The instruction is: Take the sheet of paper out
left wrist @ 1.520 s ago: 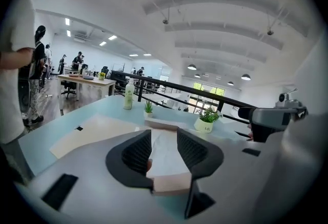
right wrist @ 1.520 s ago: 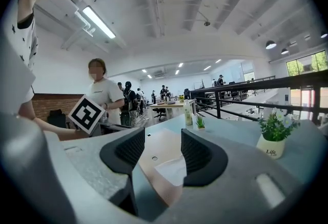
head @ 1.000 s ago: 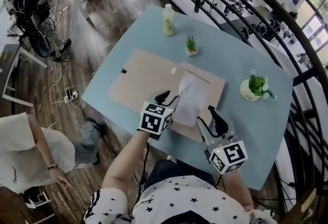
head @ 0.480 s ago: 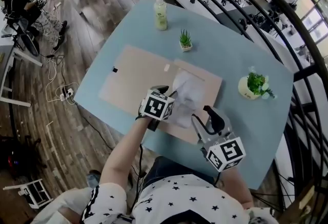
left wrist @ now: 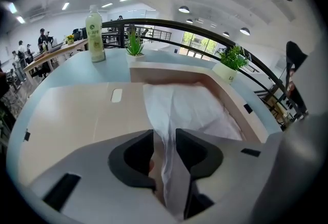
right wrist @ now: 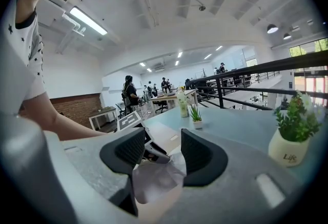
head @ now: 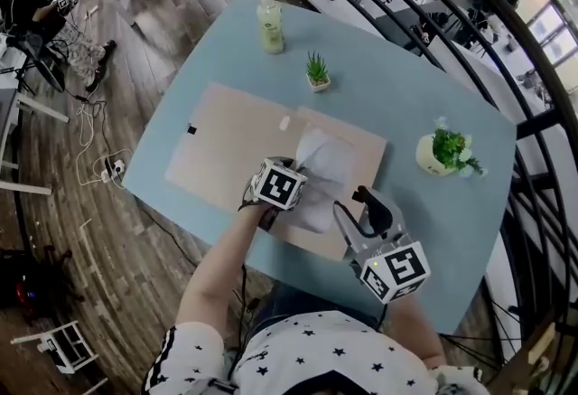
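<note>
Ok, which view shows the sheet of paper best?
The left gripper view: the sheet of paper fills the middle, creases clear, on the tan folder. Head view shows it small and partly covered; right gripper view shows only a crumpled edge.

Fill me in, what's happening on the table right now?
A person is working a white sheet out of the open tan folder on the blue table. The left tool is down over the sheet's near edge, its jaws just closing with the paper between them, not yet pinched. The right tool hangs open beside it.

Crumpled white paper sheet (head: pixel 325 172), matt tan cardboard folder (head: pixel 226 140), smooth blue table (head: pixel 406 95)
</note>
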### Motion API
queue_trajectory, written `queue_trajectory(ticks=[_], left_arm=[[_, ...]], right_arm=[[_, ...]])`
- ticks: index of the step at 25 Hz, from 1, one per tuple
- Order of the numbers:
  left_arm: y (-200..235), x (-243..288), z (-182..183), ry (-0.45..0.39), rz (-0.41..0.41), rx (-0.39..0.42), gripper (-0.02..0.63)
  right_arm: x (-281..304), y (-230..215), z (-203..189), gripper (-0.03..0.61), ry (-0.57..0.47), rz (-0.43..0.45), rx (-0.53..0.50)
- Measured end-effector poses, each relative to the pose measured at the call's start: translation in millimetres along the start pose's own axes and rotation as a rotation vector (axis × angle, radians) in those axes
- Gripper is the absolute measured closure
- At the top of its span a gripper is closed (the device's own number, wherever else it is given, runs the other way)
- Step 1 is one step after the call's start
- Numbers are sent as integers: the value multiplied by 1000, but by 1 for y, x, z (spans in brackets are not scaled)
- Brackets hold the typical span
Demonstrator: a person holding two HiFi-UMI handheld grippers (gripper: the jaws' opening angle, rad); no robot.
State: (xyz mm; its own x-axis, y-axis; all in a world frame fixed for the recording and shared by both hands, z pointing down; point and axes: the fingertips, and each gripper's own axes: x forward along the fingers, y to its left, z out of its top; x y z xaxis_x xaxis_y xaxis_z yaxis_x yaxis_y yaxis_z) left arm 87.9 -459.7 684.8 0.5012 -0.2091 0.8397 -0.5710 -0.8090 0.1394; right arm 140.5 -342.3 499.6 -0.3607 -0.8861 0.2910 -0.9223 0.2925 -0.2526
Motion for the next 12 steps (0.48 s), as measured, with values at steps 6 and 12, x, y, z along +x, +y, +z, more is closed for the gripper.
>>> queue_trajectory(ticks=[6, 12], left_arm=[[2, 2, -1, 15, 23, -14, 524], [9, 2, 6, -30, 61, -1, 573]], right_arm=[[1, -2, -3, 374, 4, 8, 0], [-1, 1, -7, 374, 9, 0, 5]])
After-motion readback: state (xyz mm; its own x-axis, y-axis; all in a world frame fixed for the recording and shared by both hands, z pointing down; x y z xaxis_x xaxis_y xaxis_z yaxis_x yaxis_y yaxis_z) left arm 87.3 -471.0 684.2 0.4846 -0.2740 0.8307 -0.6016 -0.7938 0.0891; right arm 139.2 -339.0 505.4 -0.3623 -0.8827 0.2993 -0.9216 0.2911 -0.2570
